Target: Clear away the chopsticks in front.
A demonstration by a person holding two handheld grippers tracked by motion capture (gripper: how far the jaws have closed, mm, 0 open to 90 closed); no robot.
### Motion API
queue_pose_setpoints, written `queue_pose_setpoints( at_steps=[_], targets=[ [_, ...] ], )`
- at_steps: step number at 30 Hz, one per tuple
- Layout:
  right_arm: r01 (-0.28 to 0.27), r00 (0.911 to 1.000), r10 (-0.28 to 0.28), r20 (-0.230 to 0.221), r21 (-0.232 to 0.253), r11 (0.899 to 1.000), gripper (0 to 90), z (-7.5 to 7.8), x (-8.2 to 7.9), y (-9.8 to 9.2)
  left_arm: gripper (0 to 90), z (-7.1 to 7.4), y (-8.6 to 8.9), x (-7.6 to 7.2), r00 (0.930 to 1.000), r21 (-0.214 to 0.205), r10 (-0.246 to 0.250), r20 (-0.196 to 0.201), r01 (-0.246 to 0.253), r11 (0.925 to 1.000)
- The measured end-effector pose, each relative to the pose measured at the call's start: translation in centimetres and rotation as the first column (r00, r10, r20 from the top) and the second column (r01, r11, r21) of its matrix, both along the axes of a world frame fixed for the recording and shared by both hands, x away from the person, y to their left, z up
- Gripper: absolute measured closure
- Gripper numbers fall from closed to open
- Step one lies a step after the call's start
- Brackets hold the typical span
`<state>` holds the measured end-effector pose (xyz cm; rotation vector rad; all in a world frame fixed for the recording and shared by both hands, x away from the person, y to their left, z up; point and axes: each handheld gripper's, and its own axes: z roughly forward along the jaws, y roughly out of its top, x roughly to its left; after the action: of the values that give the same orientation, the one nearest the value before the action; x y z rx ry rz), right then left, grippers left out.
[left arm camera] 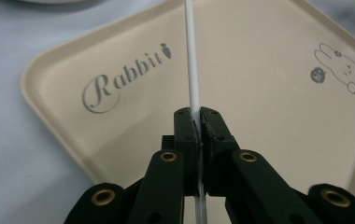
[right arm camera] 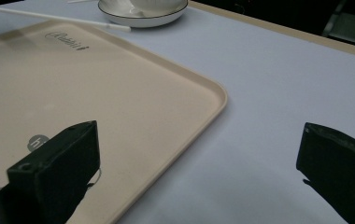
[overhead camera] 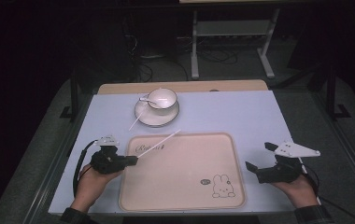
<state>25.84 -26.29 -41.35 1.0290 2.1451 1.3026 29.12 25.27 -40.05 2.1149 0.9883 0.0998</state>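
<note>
A thin white stick (overhead camera: 159,143) slants over the far left corner of a beige rabbit-print tray (overhead camera: 180,186). My left gripper (overhead camera: 134,160) is shut on its near end at the tray's left edge. In the left gripper view the stick (left arm camera: 192,60) runs straight up from between the closed jaws (left arm camera: 199,116) above the tray (left arm camera: 259,93). A second white stick (overhead camera: 136,121) leans on the saucer (overhead camera: 157,117), which carries a white cup (overhead camera: 162,98) and a spoon (overhead camera: 145,99). My right gripper (overhead camera: 259,156) is open and empty, right of the tray (right arm camera: 73,84).
A pale blue mat (overhead camera: 241,112) covers the table, with bare room to the right of the tray. Beyond the table's far edge are a dark floor, cables and a white frame's legs (overhead camera: 194,51). The saucer (right arm camera: 140,18) lies far ahead in the right gripper view.
</note>
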Motion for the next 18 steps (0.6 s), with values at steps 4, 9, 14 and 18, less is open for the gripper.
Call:
queue_pose_setpoints(
  at_steps=[4,9,14,18],
  targets=[
    [-0.001,1.0,0.001,0.0,-0.001,1.0,0.0,0.0,0.0,0.0,85.9,-0.5,-0.5,0.0,0.9998,0.015,-0.013,-0.015,0.013,0.9998],
    [-0.001,1.0,0.001,-0.002,0.0,1.0,0.0,0.0,0.0,0.0,85.8,-1.4,-1.1,0.2,0.9994,0.032,-0.02,-0.028,0.021,0.9993],
    [-0.001,1.0,0.001,-0.004,0.0,1.0,0.0,0.0,0.0,0.0,85.4,-2.0,-1.4,0.4,0.9984,0.07,-0.034,-0.046,0.037,0.9969],
    [-0.002,1.0,0.002,-0.005,-0.003,1.0,0.0,0.0,0.0,0.0,85.0,-2.7,-1.8,0.4,0.9973,0.121,-0.043,-0.059,0.05,0.9913]
  ],
)
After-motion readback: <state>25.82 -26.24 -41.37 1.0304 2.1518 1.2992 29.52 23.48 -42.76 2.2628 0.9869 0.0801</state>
